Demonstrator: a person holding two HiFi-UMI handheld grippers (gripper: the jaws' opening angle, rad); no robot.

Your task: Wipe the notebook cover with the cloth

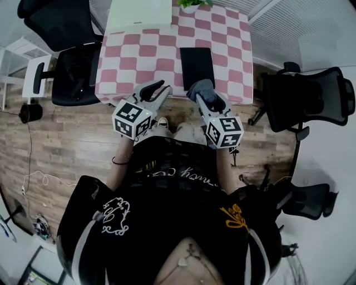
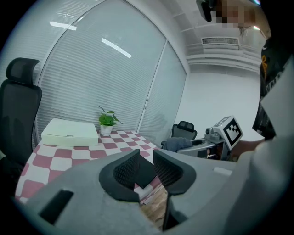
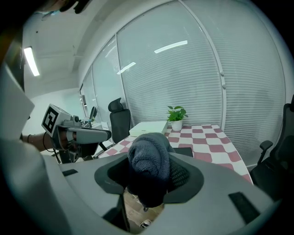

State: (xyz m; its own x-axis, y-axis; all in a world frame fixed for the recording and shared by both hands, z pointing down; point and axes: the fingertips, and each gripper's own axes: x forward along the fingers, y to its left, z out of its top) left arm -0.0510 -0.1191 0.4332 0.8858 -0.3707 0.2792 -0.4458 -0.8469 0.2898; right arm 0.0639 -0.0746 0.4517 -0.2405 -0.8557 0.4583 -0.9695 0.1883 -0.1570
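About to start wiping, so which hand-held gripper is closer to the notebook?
Right. The right hand-held gripper, clamping the cloth, is at the near edge of the notebook. The left hand-held gripper is open and empty, farther off to the notebook's left.

A pink-and-white checked table (image 1: 144, 55) bears a flat white box (image 1: 139, 15) and, beside it, a small green potted plant (image 1: 192, 4) at its far edge. Black office chairs (image 1: 72, 72) flank it on a brown wood-plank floor (image 1: 67, 145).

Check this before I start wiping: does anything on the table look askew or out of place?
Nothing stands out. The notebook lies flat and square on the checked table, and the right gripper holds the cloth.
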